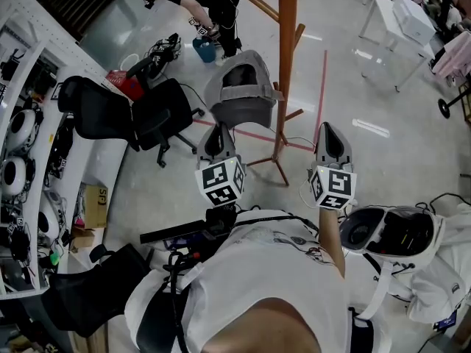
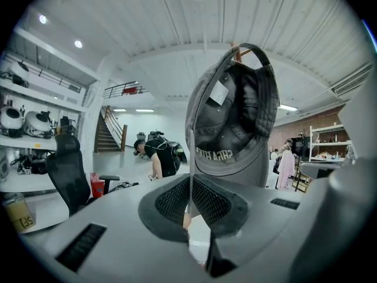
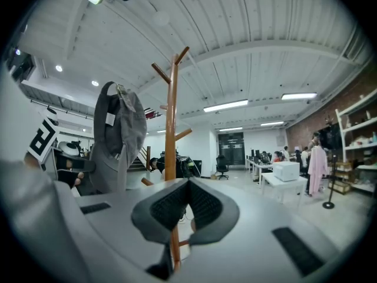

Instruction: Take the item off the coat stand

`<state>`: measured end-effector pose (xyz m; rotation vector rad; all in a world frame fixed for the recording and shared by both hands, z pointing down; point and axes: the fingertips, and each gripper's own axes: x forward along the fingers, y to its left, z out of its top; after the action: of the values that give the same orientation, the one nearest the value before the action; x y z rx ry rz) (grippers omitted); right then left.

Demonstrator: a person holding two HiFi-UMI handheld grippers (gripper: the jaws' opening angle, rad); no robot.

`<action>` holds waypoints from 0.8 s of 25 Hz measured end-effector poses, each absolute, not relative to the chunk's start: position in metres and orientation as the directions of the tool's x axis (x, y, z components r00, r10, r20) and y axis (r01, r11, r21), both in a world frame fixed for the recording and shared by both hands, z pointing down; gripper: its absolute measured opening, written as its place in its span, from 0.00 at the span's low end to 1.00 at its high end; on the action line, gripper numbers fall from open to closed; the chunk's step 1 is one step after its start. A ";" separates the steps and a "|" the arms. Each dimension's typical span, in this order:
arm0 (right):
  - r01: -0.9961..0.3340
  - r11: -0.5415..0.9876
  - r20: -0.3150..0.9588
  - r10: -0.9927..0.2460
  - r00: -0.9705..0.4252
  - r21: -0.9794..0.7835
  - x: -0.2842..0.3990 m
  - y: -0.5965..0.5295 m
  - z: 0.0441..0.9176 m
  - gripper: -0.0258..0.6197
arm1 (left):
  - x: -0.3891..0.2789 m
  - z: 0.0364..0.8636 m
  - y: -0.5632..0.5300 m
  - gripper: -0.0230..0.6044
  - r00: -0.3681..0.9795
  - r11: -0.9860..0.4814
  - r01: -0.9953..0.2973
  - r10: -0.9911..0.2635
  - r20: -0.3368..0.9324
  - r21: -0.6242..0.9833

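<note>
Since the grey hat [image 2: 235, 117] looks to be hooked over a peg [image 2: 238, 52] near the top of the coat stand [image 1: 287, 57], the step in hand is, I judge, to free it. The pinched edge should be lifted until the crown clears the peg's tip, then drawn away from the pole. Pulling straight back could tip the stand or tug the cloth out of the grip. The left gripper [image 2: 189, 183] has its jaws pressed together on the hat's lower brim [image 2: 189, 152], seen edge-on as a thin strip between the pads. The right gripper [image 3: 188, 184] has its jaws together on nothing, aimed at the stand's pole and apart from the hat.
</note>
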<state>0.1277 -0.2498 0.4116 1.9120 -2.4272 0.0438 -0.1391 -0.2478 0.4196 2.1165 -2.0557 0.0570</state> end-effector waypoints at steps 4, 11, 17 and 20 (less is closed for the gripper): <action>-0.972 0.234 0.058 -0.971 -0.233 0.015 0.131 -0.249 0.410 0.05 | -0.135 0.418 -0.249 0.07 0.041 -0.024 -0.994 -0.986 0.162 0.107; -0.972 0.230 0.045 -0.973 -0.228 0.043 0.128 -0.248 0.408 0.05 | -0.137 0.421 -0.250 0.07 0.046 -0.029 -0.994 -0.986 0.162 0.106; -0.970 0.238 0.039 -0.971 -0.237 0.041 0.127 -0.249 0.409 0.05 | -0.136 0.421 -0.251 0.07 0.048 -0.032 -0.994 -0.986 0.160 0.103; -0.970 0.238 0.040 -0.971 -0.236 0.043 0.128 -0.250 0.410 0.05 | -0.134 0.421 -0.252 0.07 0.050 -0.034 -0.994 -0.986 0.161 0.101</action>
<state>0.1282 -0.2500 0.4100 1.9046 -2.4248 -0.0133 -0.1342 -0.2521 0.4210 2.1336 -2.0449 0.0693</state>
